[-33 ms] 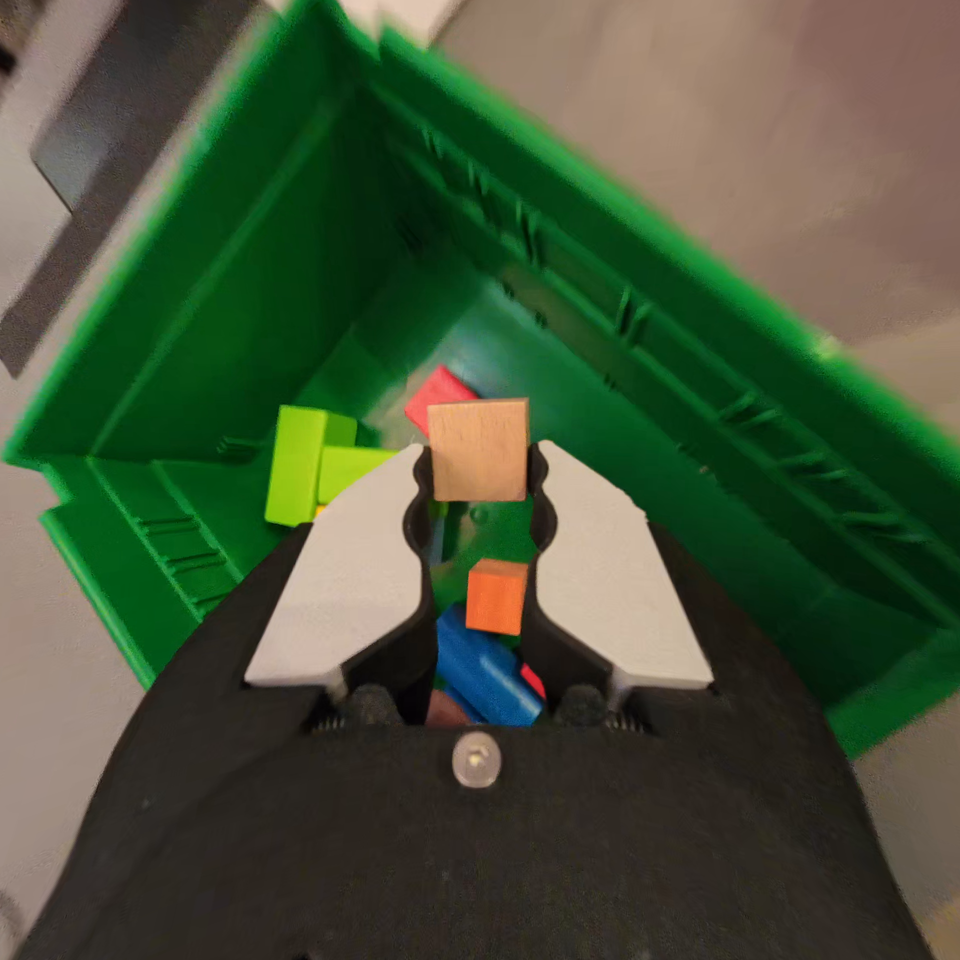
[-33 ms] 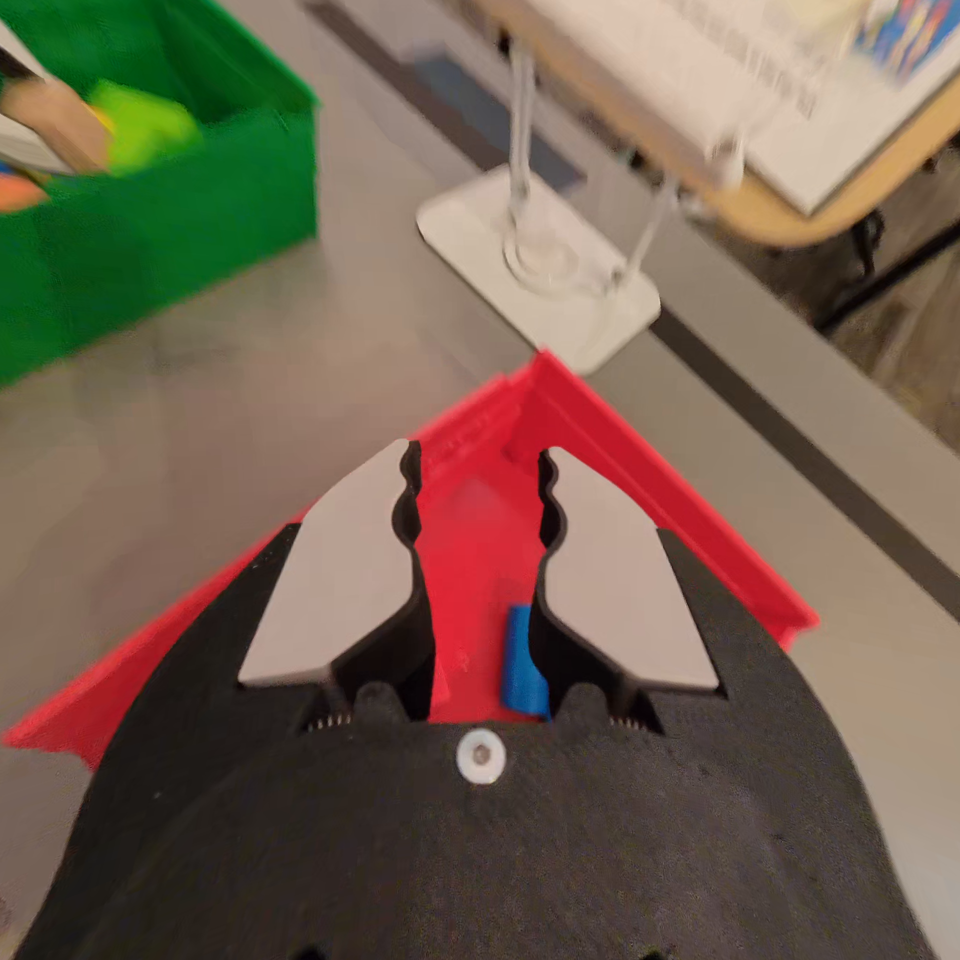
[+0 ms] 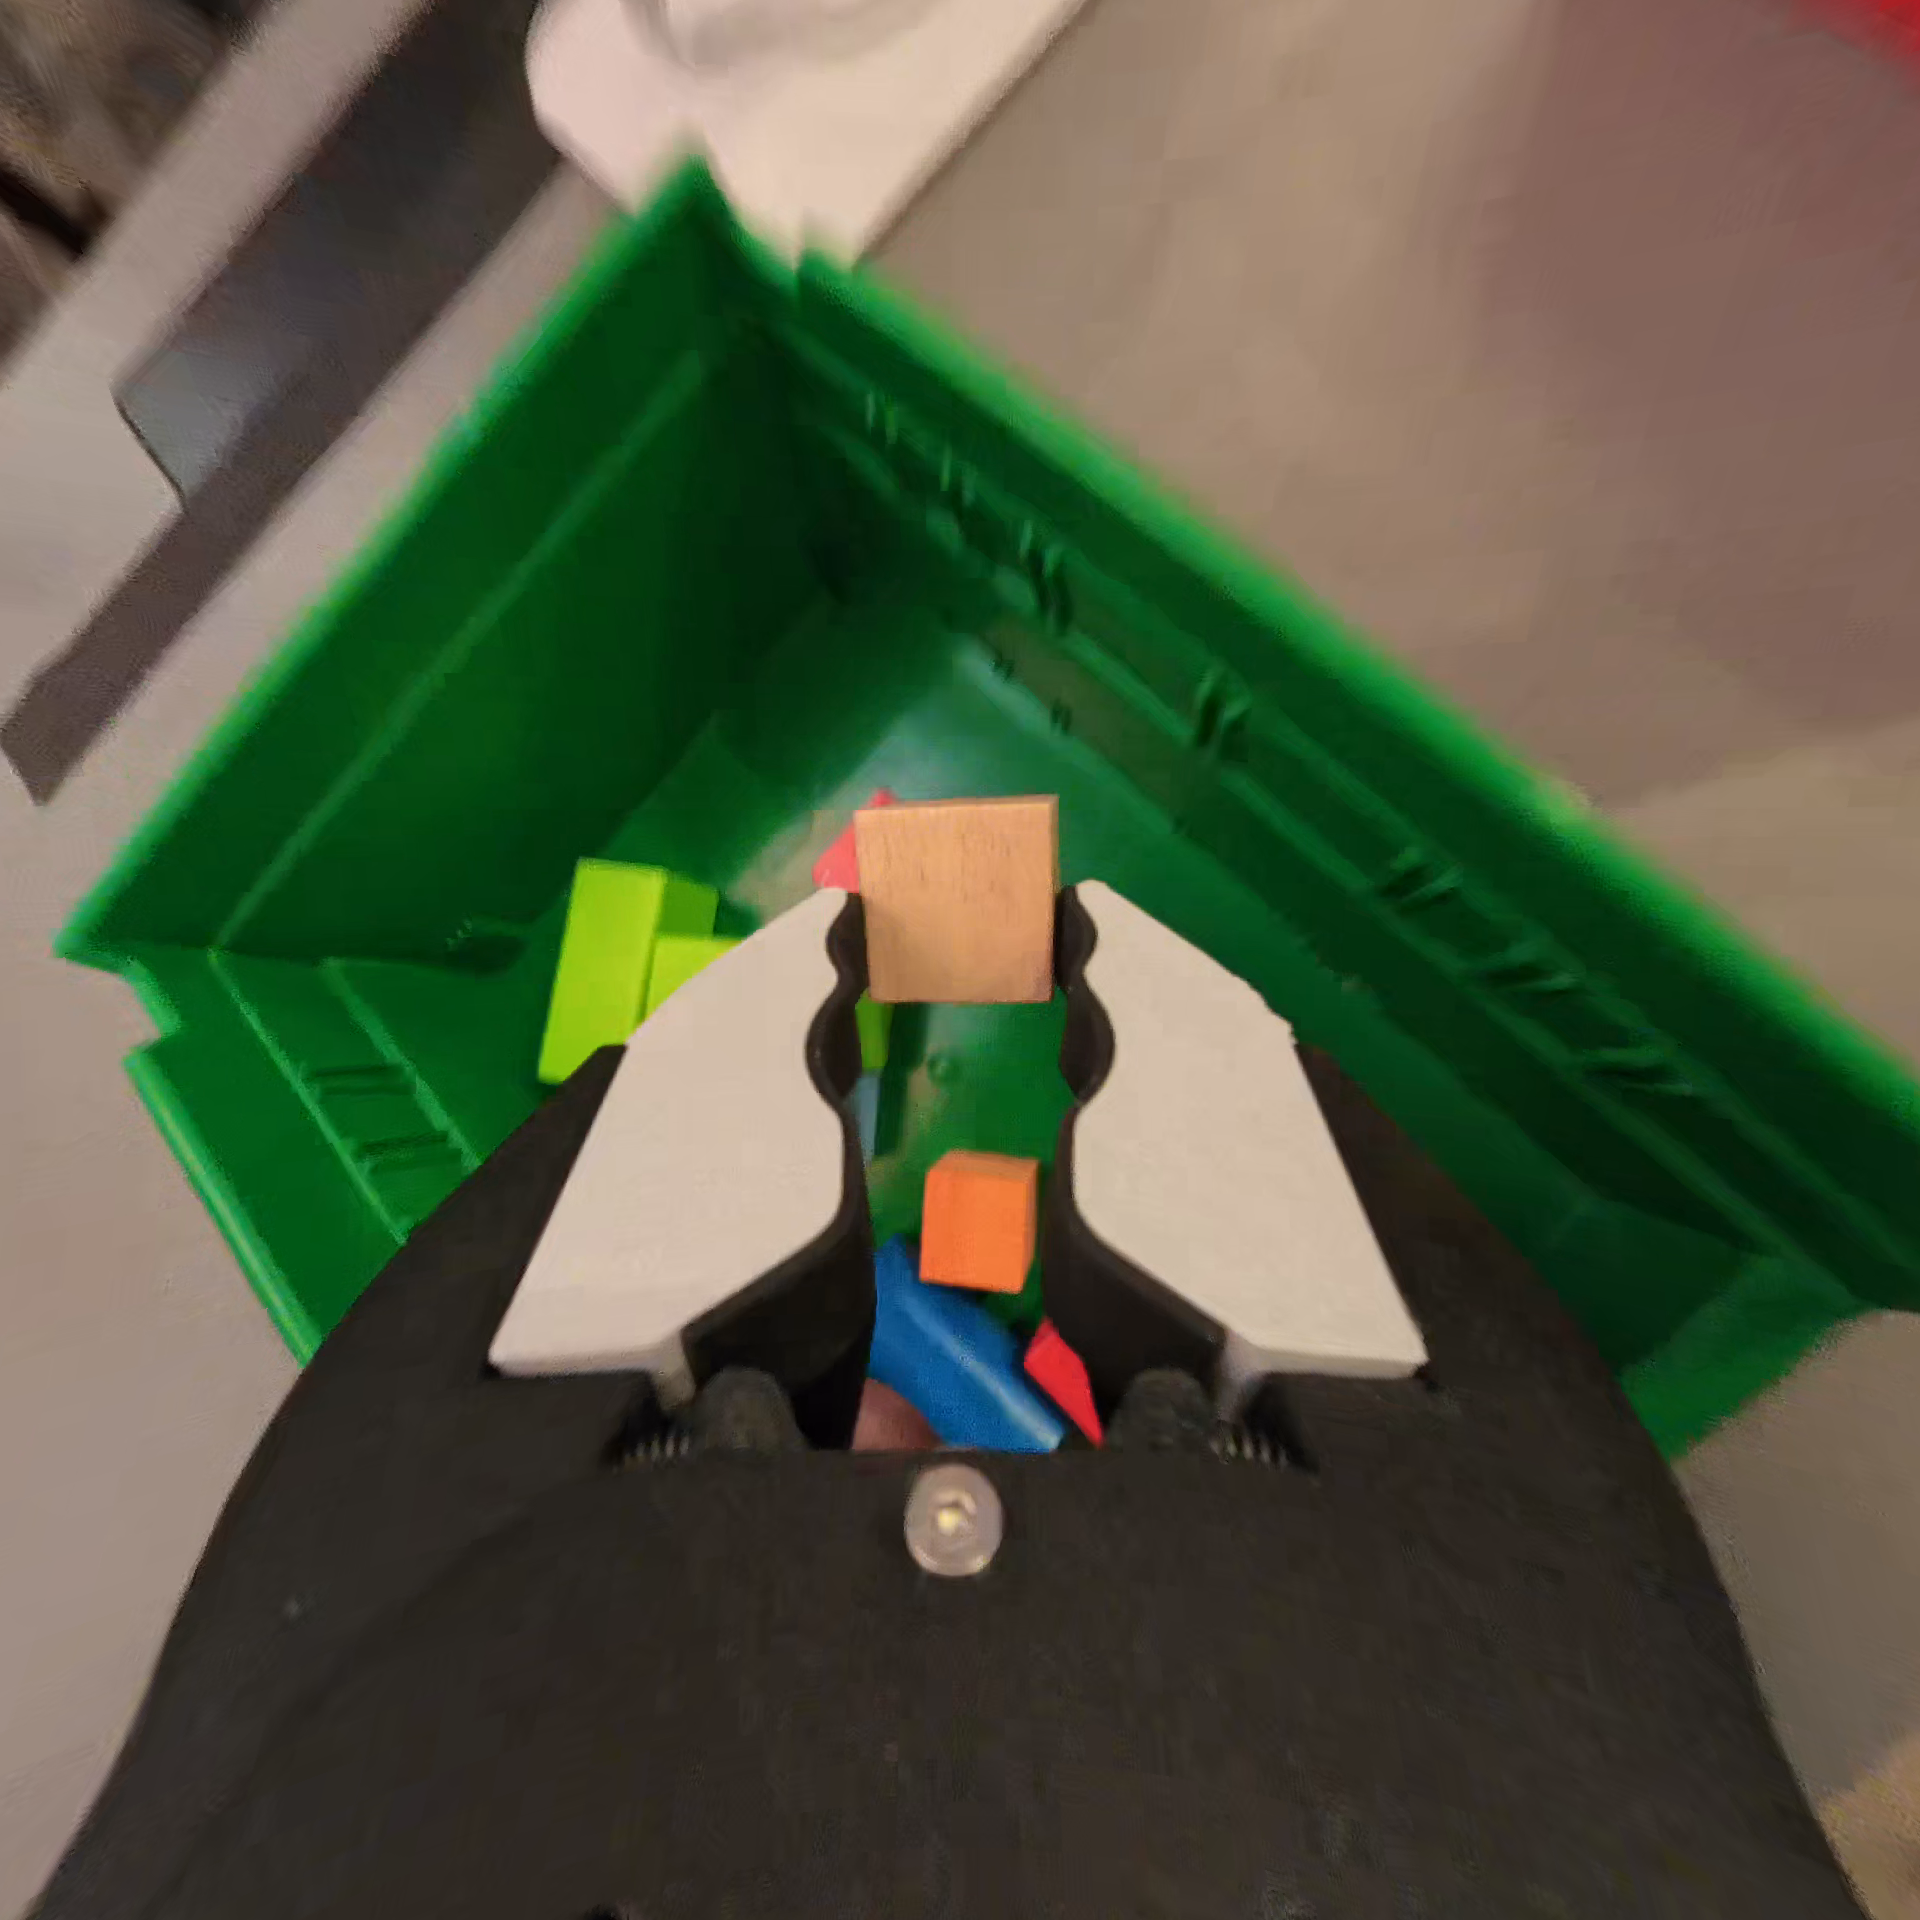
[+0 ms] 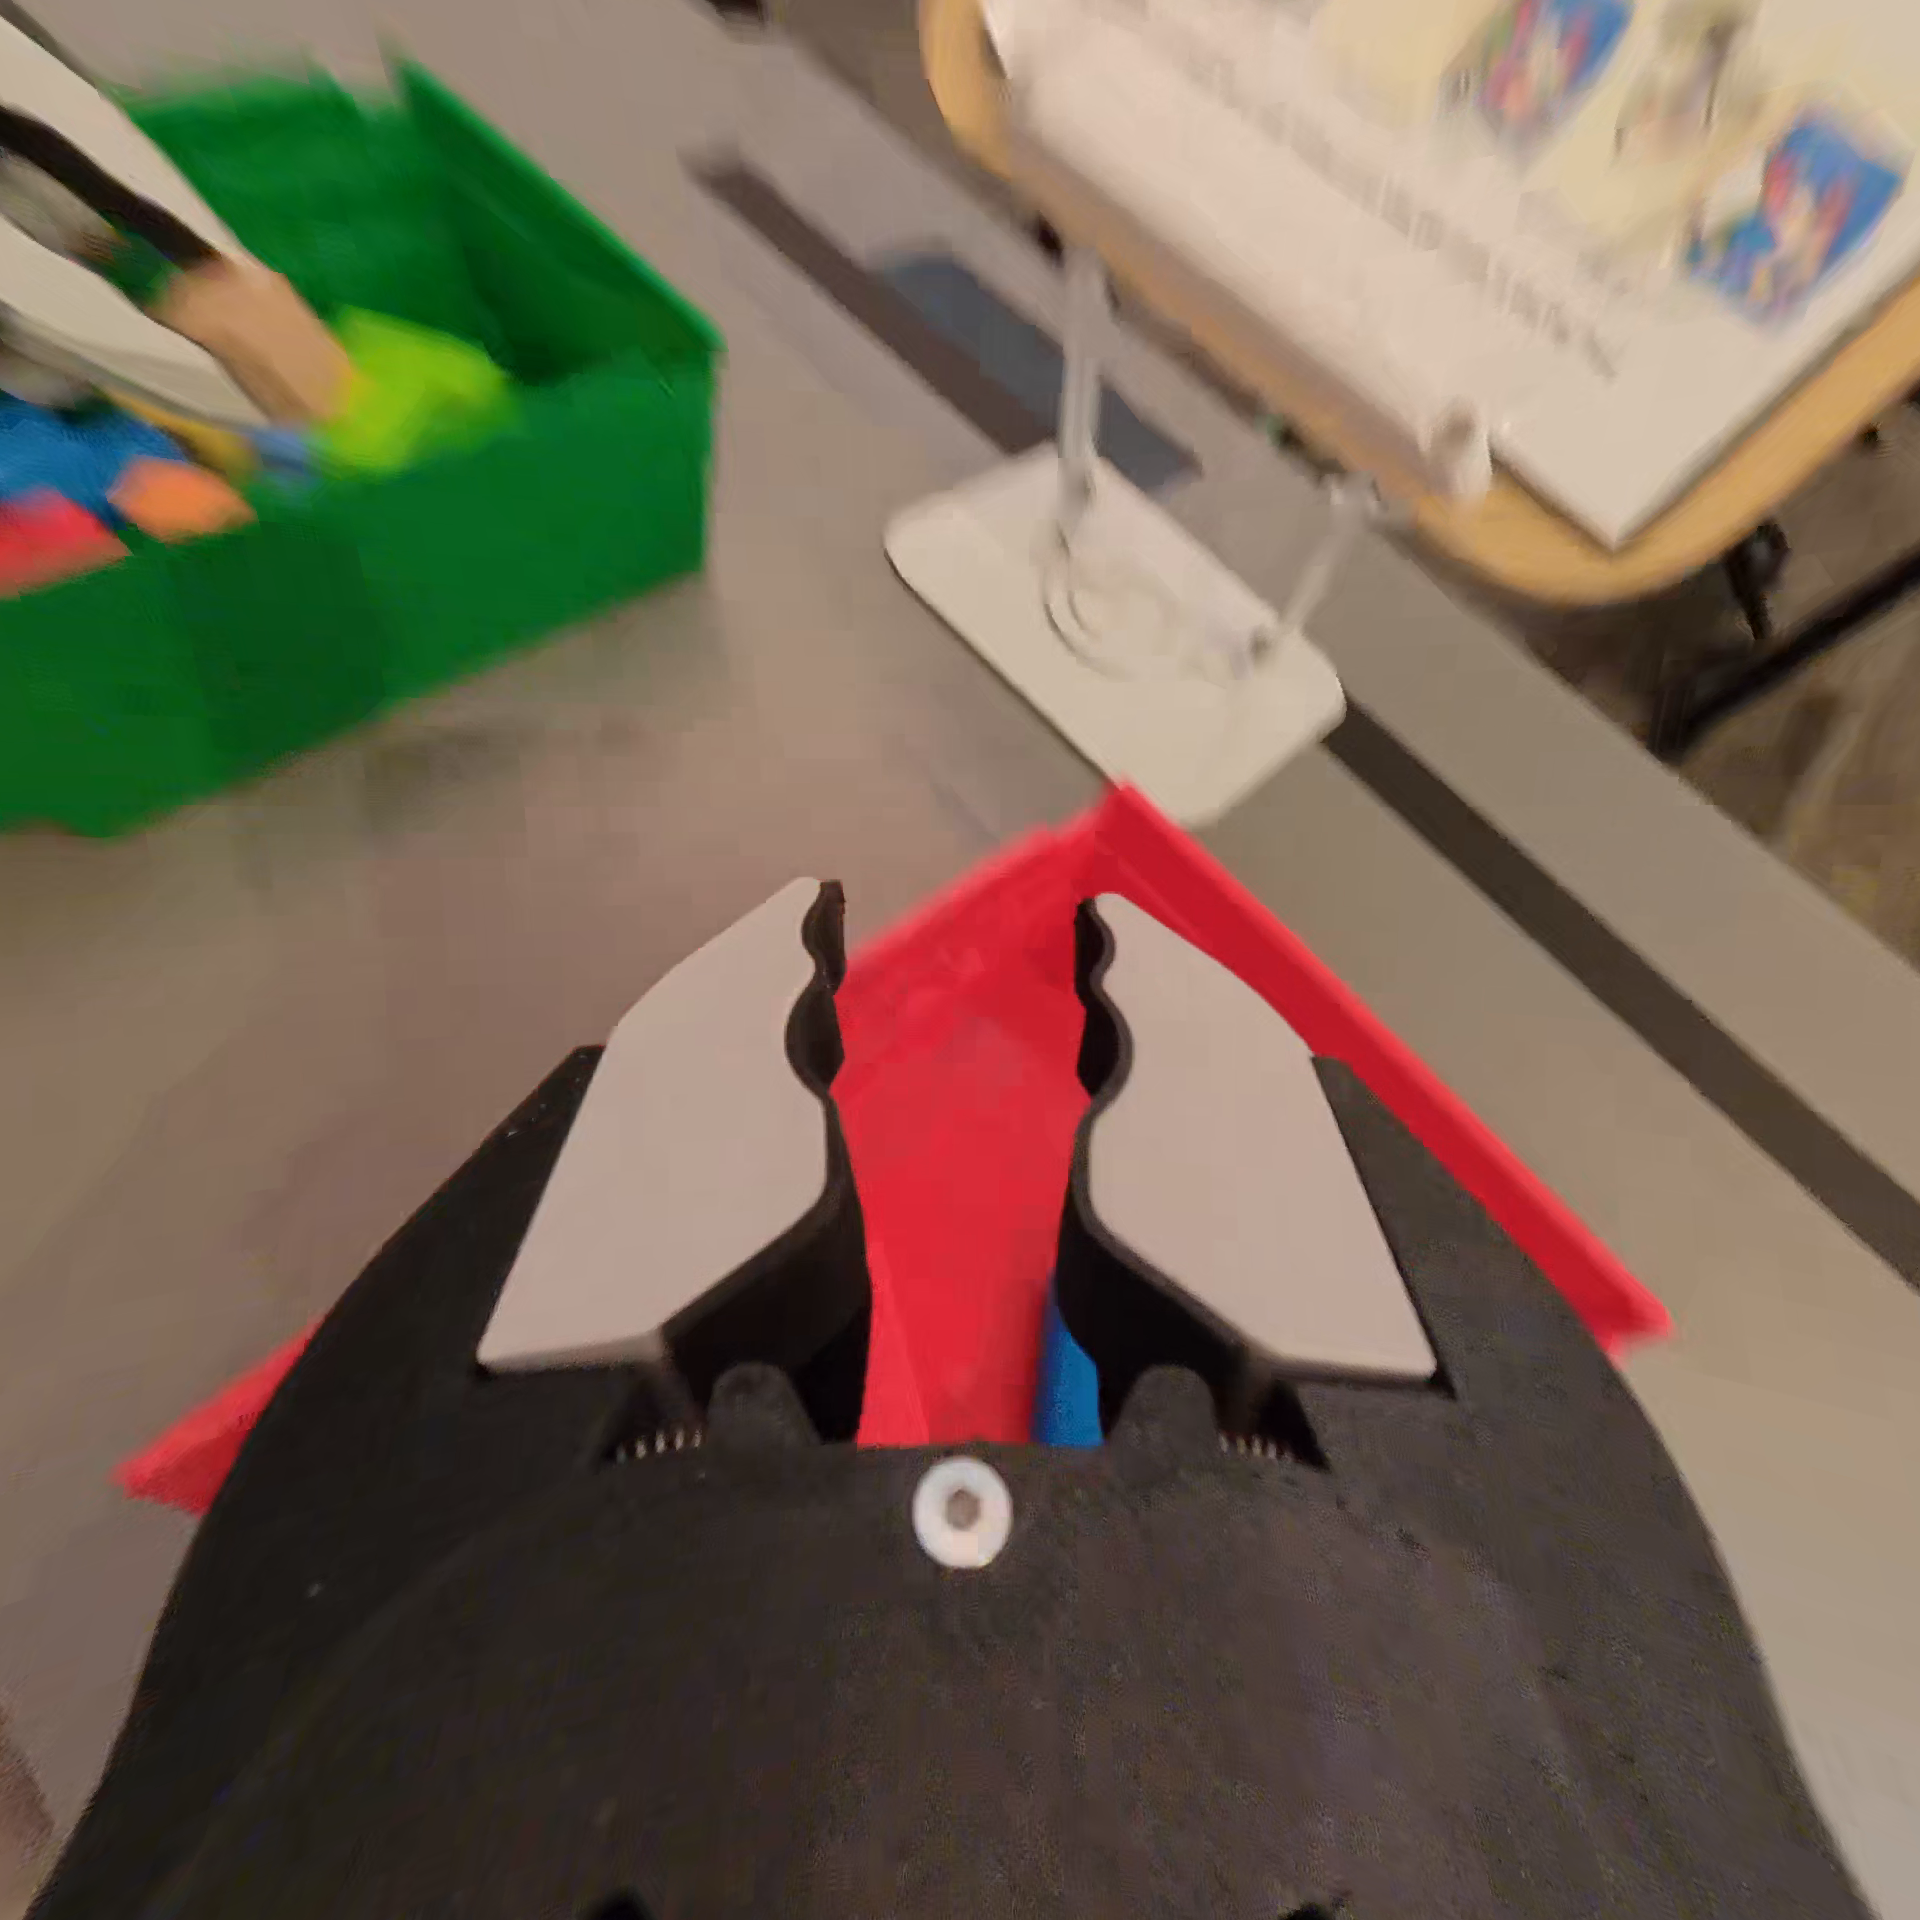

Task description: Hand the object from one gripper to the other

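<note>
Two grippers well apart: left gripper (image 3: 956, 904) jaws closed on wood block (image 3: 956, 899) at their tips above green bin (image 3: 1351, 727), right gripper (image 4: 956, 914) jaws parted, empty, over red tray (image 4: 1351, 1060), block up-left of it

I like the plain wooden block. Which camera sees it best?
The left wrist view: the wooden block sits sharp and centred, pinched by the left gripper above the green bin. The right wrist view shows it far off, small and blurred.
</note>
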Tool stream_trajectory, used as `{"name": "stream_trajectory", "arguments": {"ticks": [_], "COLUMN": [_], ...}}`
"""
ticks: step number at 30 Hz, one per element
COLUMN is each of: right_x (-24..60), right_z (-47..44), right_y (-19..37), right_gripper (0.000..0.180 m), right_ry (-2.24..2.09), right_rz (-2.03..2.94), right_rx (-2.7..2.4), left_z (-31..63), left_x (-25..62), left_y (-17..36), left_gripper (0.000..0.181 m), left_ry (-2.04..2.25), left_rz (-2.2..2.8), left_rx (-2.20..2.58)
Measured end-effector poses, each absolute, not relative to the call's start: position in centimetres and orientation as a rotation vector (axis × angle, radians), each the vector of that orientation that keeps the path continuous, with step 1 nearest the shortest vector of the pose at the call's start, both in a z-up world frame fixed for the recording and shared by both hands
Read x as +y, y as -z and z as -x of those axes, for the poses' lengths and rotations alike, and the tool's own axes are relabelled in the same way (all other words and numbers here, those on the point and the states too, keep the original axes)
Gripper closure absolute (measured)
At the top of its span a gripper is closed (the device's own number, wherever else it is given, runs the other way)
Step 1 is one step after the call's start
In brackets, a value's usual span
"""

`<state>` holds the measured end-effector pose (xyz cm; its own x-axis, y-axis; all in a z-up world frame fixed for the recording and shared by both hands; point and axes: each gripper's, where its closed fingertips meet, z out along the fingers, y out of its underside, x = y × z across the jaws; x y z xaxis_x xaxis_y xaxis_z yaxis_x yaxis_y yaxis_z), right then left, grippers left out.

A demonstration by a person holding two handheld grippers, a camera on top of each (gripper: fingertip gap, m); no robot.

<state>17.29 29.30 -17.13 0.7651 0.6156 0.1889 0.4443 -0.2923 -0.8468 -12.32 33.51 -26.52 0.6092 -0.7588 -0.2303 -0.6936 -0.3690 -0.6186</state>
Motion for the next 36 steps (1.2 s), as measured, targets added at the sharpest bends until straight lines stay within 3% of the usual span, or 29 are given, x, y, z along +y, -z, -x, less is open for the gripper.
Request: {"name": "stream_trajectory", "arguments": {"ticks": [5,9,14,19,27,30,36], "right_x": [25.7,22.9,21.0,19.7,19.4,20.3,25.9], "right_z": [-9.9,-5.0,-1.8,-1.2,-1.6,-3.5,-12.0], "right_y": [11.1,9.5,9.9,9.2,8.4,7.7,11.5], "right_gripper": [0.136,0.131,0.13,0.142,0.146,0.146,0.146], "right_ry": [-0.625,-0.854,-1.055,-1.217,-1.186,-1.117,-0.707], "right_rz": [1.646,1.503,1.436,1.366,1.341,1.367,1.704], "right_rx": [-0.842,-0.891,-0.909,-0.9,-0.921,-0.896,-0.797], "left_z": [7.1,1.8,-1.9,-2.7,-3.0,-2.3,0.1], "left_x": [30.4,25.7,20.9,19.2,18.8,20.1,22.7], "left_y": [18.2,14.0,11.5,10.5,9.9,9.6,9.5], "left_gripper": [0.146,0.145,0.146,0.146,0.145,0.133,0.158], "left_ry": [0.322,0.619,0.88,1.017,1.114,0.943,0.806], "left_rz": [1.8,1.603,1.449,1.401,1.369,1.354,1.419], "left_rx": [1.186,1.208,1.241,1.234,1.195,1.18,1.14]}}
